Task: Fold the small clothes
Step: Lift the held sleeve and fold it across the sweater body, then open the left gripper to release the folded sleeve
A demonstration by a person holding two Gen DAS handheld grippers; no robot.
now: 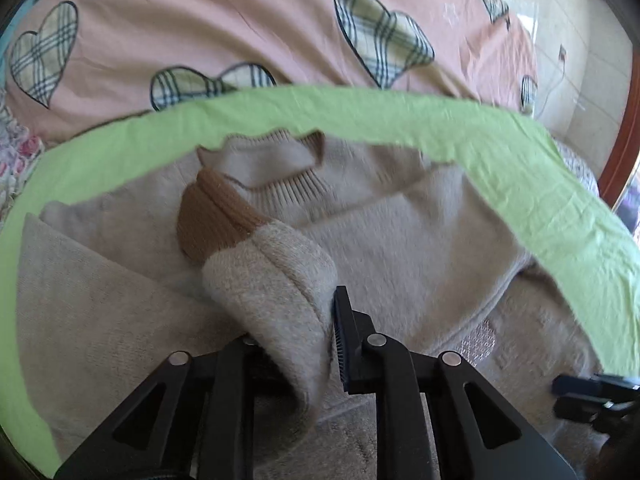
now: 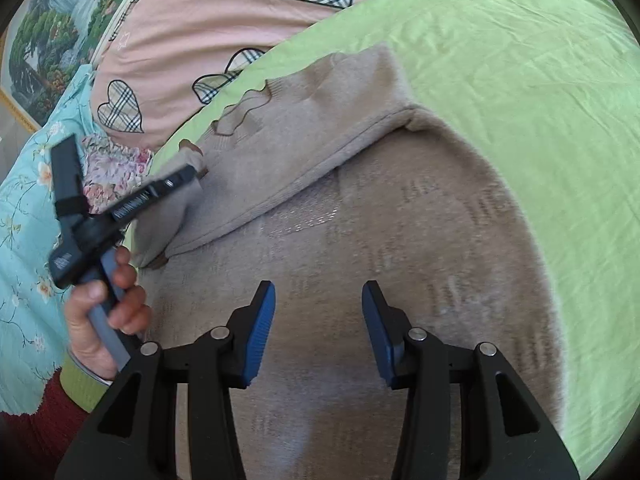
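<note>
A small beige knit sweater (image 1: 400,232) lies on a green sheet (image 1: 520,160); it also shows in the right wrist view (image 2: 400,240). My left gripper (image 1: 296,332) is shut on the sweater's sleeve (image 1: 272,280), whose brown ribbed cuff (image 1: 216,216) hangs over the sweater's body near the collar (image 1: 276,168). The left gripper also shows in the right wrist view (image 2: 188,176), held by a hand. My right gripper (image 2: 318,328) is open and empty above the sweater's body. Its other sleeve (image 2: 332,120) lies folded across the chest.
A pink quilt with plaid hearts (image 1: 240,32) lies beyond the sheet. A floral turquoise cover (image 2: 28,240) lies at the left. A framed landscape picture (image 2: 44,32) hangs behind it. A tiled floor (image 1: 580,60) shows at the right.
</note>
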